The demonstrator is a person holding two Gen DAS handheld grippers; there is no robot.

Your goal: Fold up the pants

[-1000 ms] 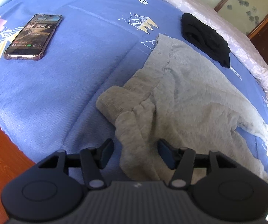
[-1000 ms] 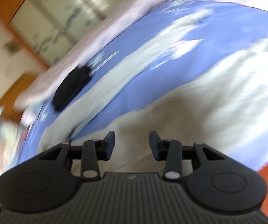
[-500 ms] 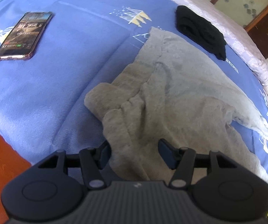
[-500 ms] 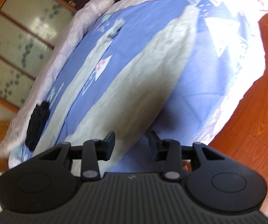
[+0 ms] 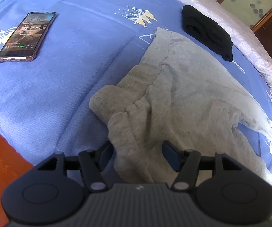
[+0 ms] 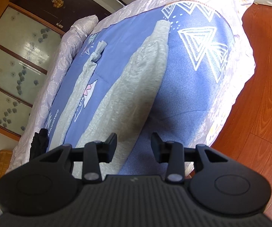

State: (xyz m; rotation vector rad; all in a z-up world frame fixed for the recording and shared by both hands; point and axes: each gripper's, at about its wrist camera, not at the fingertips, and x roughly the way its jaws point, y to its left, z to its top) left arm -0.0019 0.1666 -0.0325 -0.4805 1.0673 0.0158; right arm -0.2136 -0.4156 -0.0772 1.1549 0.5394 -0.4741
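Grey pants (image 5: pixel 183 98) lie spread on a blue patterned bedcover (image 5: pixel 69 85), the waistband bunched at the near left. My left gripper (image 5: pixel 137 151) points down at that bunched waist. Its jaws are opening, a fold of the grey cloth lies between them, and the pads do not press on it. In the right wrist view the two legs run away from me, the near leg (image 6: pixel 132 94) wide and the far leg (image 6: pixel 75 98) narrow. My right gripper (image 6: pixel 134 143) hovers open over the near leg's right edge, holding nothing.
A phone (image 5: pixel 27 36) in a clear case lies on the cover at the left. A folded black garment (image 5: pixel 206 32) sits beyond the waistband, near a pale quilt edge (image 5: pixel 249 47). Wooden floor (image 6: pixel 264 94) lies past the bed's corner; a glass-panelled wardrobe (image 6: pixel 12 71) stands behind.
The right gripper has swept along the pants and rolled, now over the near leg by the bed's edge. The left gripper stays over the waist with its jaws slightly wider.
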